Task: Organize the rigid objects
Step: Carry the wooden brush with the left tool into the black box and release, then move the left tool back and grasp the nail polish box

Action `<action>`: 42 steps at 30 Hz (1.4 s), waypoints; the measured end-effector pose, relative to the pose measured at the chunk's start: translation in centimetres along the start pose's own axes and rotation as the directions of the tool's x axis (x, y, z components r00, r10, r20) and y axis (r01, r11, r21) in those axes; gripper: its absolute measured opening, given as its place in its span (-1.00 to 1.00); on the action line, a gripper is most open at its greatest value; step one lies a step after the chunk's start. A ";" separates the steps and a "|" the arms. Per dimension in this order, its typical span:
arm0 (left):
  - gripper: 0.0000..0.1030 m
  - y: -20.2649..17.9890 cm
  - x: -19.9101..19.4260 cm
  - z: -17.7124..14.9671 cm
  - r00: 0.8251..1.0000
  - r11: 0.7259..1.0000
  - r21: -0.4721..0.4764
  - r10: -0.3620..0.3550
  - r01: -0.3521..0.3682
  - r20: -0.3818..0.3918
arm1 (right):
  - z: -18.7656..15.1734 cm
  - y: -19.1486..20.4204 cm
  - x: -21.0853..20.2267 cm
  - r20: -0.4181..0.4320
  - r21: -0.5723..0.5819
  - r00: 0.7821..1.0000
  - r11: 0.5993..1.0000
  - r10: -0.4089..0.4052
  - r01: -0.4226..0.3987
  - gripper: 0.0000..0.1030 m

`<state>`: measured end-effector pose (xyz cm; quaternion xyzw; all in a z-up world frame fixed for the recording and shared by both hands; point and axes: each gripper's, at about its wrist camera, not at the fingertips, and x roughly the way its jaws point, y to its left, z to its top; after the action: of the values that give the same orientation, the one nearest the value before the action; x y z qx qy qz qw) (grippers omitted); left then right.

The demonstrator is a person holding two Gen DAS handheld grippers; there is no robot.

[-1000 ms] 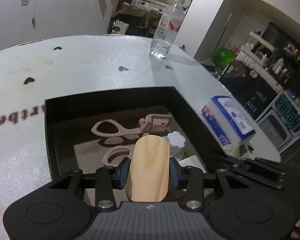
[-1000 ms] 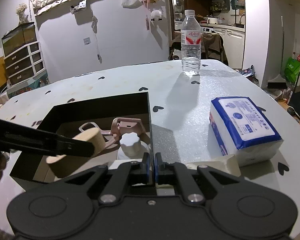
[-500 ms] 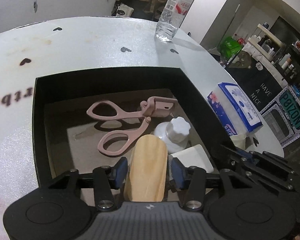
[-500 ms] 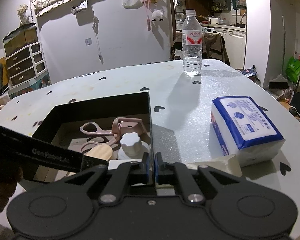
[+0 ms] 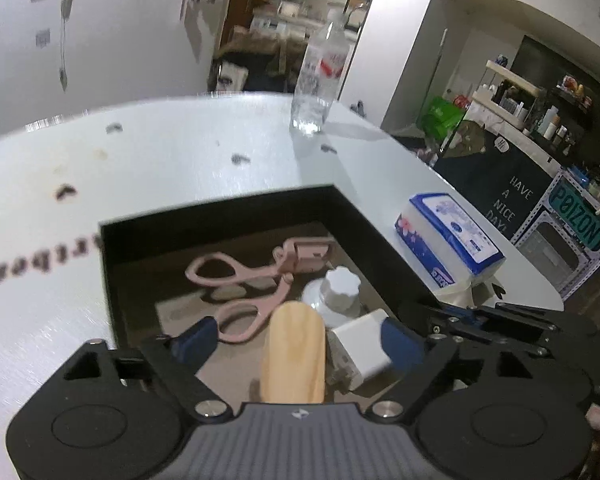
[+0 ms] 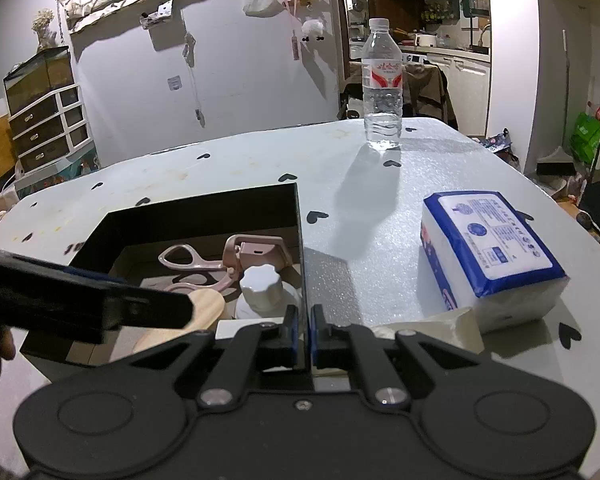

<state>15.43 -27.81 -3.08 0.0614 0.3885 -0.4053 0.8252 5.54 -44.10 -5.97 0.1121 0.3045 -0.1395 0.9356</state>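
Wooden piece (image 5: 293, 354) inside black box (image 5: 220, 210)

- Motion blur is smearing the left wrist view — the water bottle (image 5: 320, 80) and the heart marks on the table (image 5: 160, 152) are showing soft and streaked.
- The right wrist view is staying sharp; the bottle (image 6: 381, 84) is casting a long shadow toward the camera, so light is coming from behind it.
- The black box (image 6: 204, 216) interior is lying dim.
- Fisheye lenses are bending walls and darkening the frame corners.
- The table surface is glinting with a grainy sheen.
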 end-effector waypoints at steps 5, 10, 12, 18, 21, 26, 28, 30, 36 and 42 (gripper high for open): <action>0.93 0.1 -1.8 -0.4 0.999 1.000 0.025 0.008 -0.009 0.051 | 0.0 0.1 0.0 0.000 0.001 1.000 1.000 -0.006 0.006 -0.88; 1.00 0.8 -3.3 -0.8 0.994 0.999 0.030 0.037 -0.040 0.104 | 0.0 0.2 0.0 0.000 0.004 1.000 1.000 -0.010 0.010 -0.88; 1.00 1.1 -4.0 -1.1 0.991 0.998 0.028 0.046 -0.050 0.125 | 0.0 0.2 0.0 0.000 0.005 1.000 1.000 -0.010 0.010 -0.88; 1.00 3.0 -5.8 -2.1 0.974 0.994 0.005 0.107 -0.110 0.200 | 0.0 0.2 0.0 -0.002 0.004 1.000 1.000 -0.011 0.011 -0.87; 1.00 4.6 -6.8 -2.8 0.964 0.988 -0.026 0.154 -0.152 0.219 | 0.0 0.2 0.0 -0.002 0.004 1.000 1.000 -0.011 0.011 -0.87; 1.00 7.7 -8.1 -4.1 0.944 0.969 -0.132 0.236 -0.210 0.229 | 0.0 0.2 0.0 -0.002 0.008 1.000 1.000 -0.010 0.010 -0.87; 1.00 9.0 -8.5 -4.7 0.934 0.956 -0.176 0.272 -0.235 0.231 | 0.0 0.2 0.1 -0.003 0.011 1.000 1.000 -0.012 0.012 -0.87; 1.00 10.2 -9.0 -5.2 0.922 0.941 -0.214 0.310 -0.263 0.233 | 0.0 0.3 0.2 -0.004 0.011 1.000 1.000 -0.015 0.015 -0.87; 1.00 13.8 -9.7 -6.8 0.882 0.890 -0.284 0.422 -0.358 0.209 | 0.0 0.4 0.3 -0.007 0.007 1.000 1.000 -0.019 0.019 -0.87; 1.00 17.4 -8.4 -7.2 0.865 0.860 -0.264 0.482 -0.437 0.136 | 0.1 0.4 0.3 -0.009 0.004 1.000 1.000 -0.023 0.023 -0.87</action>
<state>20.55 -8.10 -5.97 0.0188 0.3217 -0.1534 0.9341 5.96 -43.79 -6.08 0.1110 0.3096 -0.1504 0.9323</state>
